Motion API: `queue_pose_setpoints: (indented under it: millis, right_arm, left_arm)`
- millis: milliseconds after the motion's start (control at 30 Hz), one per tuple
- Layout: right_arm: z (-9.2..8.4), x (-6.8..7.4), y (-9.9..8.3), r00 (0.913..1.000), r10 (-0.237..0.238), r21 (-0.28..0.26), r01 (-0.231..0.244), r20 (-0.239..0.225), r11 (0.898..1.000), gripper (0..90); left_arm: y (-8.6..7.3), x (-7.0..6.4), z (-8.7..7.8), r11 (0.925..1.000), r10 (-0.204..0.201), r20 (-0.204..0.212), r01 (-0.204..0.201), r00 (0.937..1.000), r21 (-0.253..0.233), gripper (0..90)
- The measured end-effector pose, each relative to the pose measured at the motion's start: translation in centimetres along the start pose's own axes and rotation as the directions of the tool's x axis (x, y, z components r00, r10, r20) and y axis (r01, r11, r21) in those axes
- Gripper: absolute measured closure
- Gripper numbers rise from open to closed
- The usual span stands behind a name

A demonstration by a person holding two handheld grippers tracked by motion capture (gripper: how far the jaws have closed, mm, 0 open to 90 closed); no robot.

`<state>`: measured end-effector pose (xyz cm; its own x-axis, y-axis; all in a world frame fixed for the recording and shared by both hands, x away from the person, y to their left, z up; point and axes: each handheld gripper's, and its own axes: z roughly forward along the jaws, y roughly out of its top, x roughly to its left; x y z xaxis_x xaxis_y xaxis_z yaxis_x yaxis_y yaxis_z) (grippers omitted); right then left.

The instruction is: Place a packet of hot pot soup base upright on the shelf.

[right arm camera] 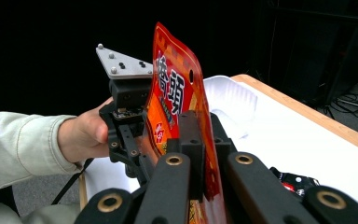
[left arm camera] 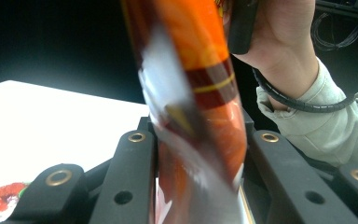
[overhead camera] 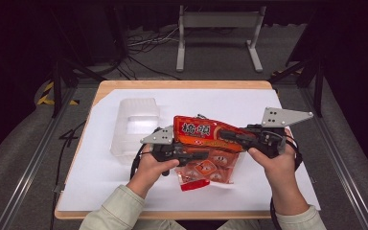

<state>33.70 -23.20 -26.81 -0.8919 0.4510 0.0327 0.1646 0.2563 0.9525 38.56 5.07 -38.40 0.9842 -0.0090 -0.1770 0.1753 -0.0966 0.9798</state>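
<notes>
An orange-red snack bag (overhead camera: pixel 206 132) with white characters is held above the table between both grippers. My left gripper (overhead camera: pixel 199 155) comes in from the left, and its black jaws press on the bag's lower part (left arm camera: pixel 200 93). My right gripper (overhead camera: pixel 227 135) comes in from the right and is shut on the bag's upper edge (right arm camera: pixel 170 93). In the right gripper view the jaws (right arm camera: pixel 205 140) clamp the bag, with the left gripper (right arm camera: pixel 126 107) and its hand behind it. Small red packets (overhead camera: pixel 206 170) lie on the paper under the bag.
A clear plastic container (overhead camera: pixel 136 125) stands on the white sheet (overhead camera: pixel 268 110) to the left of the grippers. The sheet covers most of the wooden table (overhead camera: pixel 182 85). A metal stand (overhead camera: pixel 218 28) and cables lie on the floor beyond the far edge.
</notes>
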Motion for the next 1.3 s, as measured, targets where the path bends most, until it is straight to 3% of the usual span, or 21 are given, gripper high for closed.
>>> queue_pose_setpoints:
  millis: [200,367,600,700,867,1000,1300]
  right_arm:
    - [-0.1,-0.1,0.0,1.0,0.005,-0.025,-0.005,-0.003,1.0,80.7]
    - [-0.2,-0.2,-0.1,0.9995,0.018,-0.027,-0.017,0.024,0.999,64.6]
    - [-1.1,-0.7,-0.4,0.9973,0.044,-0.043,-0.042,0.058,0.998,49.0]
    - [-1.4,-0.8,-0.7,0.9968,0.019,-0.03,-0.016,0.078,0.999,44.4]
    - [-2.0,-1.1,-1.2,0.9941,0.011,-0.023,-0.009,0.108,1.0,40.8]
    - [-3.1,-1.7,-2.3,0.9899,0.014,-0.015,-0.012,0.141,1.0,38.9]
    - [-4.5,-3.4,-4.8,0.9785,0.051,0.003,-0.053,0.2,0.999,36.7]
  left_arm:
    - [0.3,-0.3,-0.2,0.9996,0.019,-0.015,-0.018,0.9997,0.024,71.5]
    - [0.5,-0.3,-0.4,0.9984,0.028,-0.024,-0.027,0.9993,0.05,71.5]
    - [1.2,0.1,-1.8,0.9992,0.03,-0.055,-0.029,0.9981,0.028,71.5]
    - [1.5,0.2,-2.4,0.9994,0.03,-0.068,-0.029,0.9972,0.02,71.5]
    - [2.0,0.5,-3.8,0.999,0.042,-0.109,-0.04,0.9932,0.018,71.5]
    - [2.2,0.7,-4.9,0.9996,0.028,-0.125,-0.029,0.9917,-0.005,71.5]
    - [2.7,0.7,-6.6,0.9989,0.04,-0.159,-0.043,0.9864,-0.02,71.5]
